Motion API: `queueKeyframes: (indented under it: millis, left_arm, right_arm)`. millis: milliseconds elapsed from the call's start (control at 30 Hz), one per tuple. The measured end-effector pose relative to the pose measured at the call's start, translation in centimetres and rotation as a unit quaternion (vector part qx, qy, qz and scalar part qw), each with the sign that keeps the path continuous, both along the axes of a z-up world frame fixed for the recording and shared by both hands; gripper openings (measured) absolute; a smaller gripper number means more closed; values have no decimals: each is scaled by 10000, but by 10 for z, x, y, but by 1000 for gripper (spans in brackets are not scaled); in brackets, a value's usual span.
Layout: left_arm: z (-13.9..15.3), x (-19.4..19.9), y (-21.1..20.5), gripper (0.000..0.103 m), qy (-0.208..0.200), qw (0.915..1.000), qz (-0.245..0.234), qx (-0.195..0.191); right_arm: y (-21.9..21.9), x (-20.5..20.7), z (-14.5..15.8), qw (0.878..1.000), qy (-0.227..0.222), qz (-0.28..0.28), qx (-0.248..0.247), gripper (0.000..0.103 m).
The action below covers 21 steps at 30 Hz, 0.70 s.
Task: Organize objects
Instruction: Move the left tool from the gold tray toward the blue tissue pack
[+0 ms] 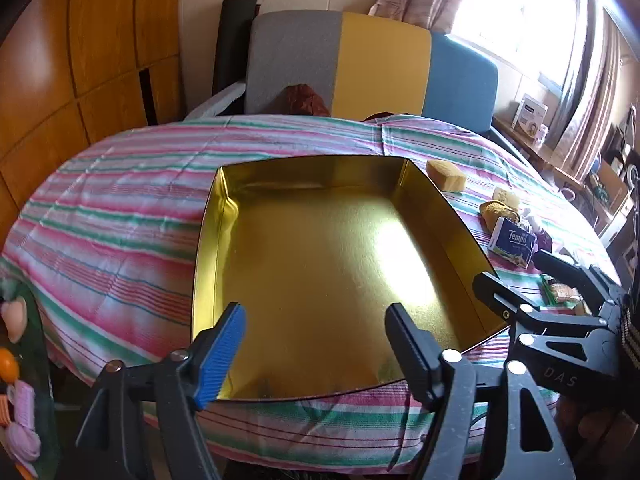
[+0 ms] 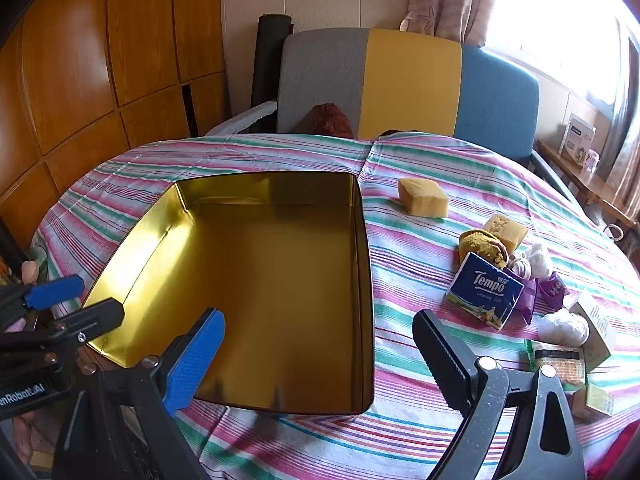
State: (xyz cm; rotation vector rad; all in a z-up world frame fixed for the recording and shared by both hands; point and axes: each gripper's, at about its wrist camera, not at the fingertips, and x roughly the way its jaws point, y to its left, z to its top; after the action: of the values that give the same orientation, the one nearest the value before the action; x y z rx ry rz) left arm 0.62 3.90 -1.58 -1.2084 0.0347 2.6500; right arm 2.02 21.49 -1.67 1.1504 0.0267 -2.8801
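Observation:
An empty gold tin box [image 1: 320, 264] [image 2: 256, 280] lies open on the striped tablecloth. To its right lie a yellow sponge [image 1: 446, 175] [image 2: 423, 197], a second sponge [image 2: 505, 229], a rolled yellow cloth [image 2: 482, 246], a blue Tempo tissue pack [image 1: 513, 242] [image 2: 485, 290], purple wrappers [image 2: 554, 286], a white wad [image 2: 562, 328] and small boxes [image 2: 592, 398]. My left gripper [image 1: 316, 350] is open and empty over the box's near edge. My right gripper [image 2: 316, 360] is open and empty over the box's near right corner; it also shows in the left wrist view [image 1: 516, 280].
A grey, yellow and blue sofa back [image 2: 408, 84] stands behind the table. Wooden panels [image 2: 100, 60] fill the left. A side shelf with boxes [image 2: 578, 148] is at the right under a bright window. Toys on a green surface [image 1: 20, 360] sit at the left edge.

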Motion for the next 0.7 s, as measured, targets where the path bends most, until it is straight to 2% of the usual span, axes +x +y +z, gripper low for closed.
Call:
queueKeyframes:
  millis: [200,367,700]
  left_arm:
    - [6,0,12,75,180,9994,-178,-248]
    - [6,-4,18,75,117,9992,-253,-277]
    - [6,-11,44,75,-41,9978,-640,-156]
  right_arm:
    - [17,2,1,9999,-26,-116,-33,96]
    - [45,6,5,9994,-20,-333,-88,96]
    - [148,19,16,9908,-15,-1329,-272,99]
